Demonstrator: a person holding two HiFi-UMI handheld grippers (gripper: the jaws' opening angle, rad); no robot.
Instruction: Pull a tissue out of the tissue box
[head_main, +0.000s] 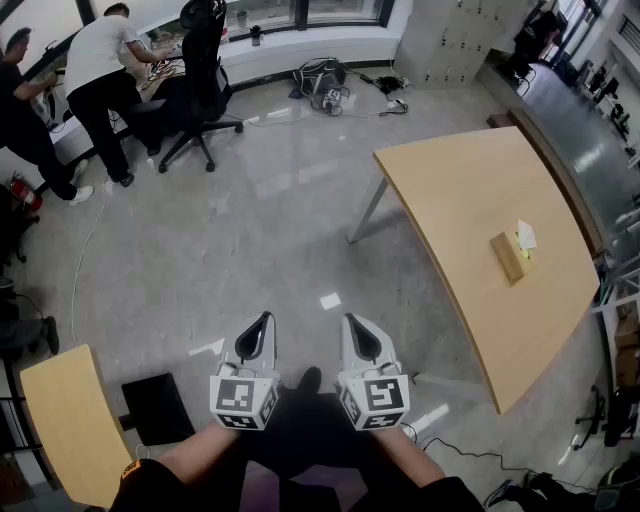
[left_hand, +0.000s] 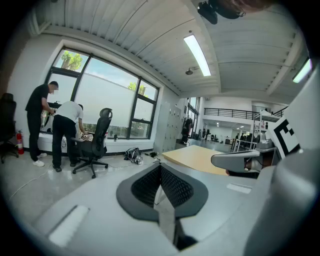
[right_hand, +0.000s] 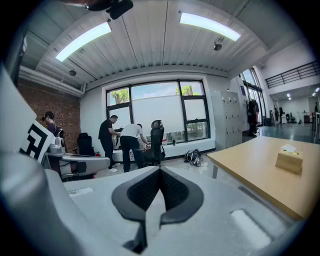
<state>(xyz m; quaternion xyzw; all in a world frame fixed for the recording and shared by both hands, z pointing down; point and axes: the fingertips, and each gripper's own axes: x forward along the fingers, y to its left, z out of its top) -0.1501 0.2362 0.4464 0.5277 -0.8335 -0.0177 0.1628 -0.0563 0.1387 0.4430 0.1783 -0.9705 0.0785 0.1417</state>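
The tissue box (head_main: 508, 257) lies at the frame's right, well apart from both grippers. The left gripper (head_main: 262, 325) and right gripper (head_main: 352, 325), at lower centre, are closed and empty.

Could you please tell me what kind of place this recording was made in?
Most likely an open office or lab workspace: a swivel office chair by the big windows, a row of grey lockers along the wall, and a wooden table carrying a tissue box.
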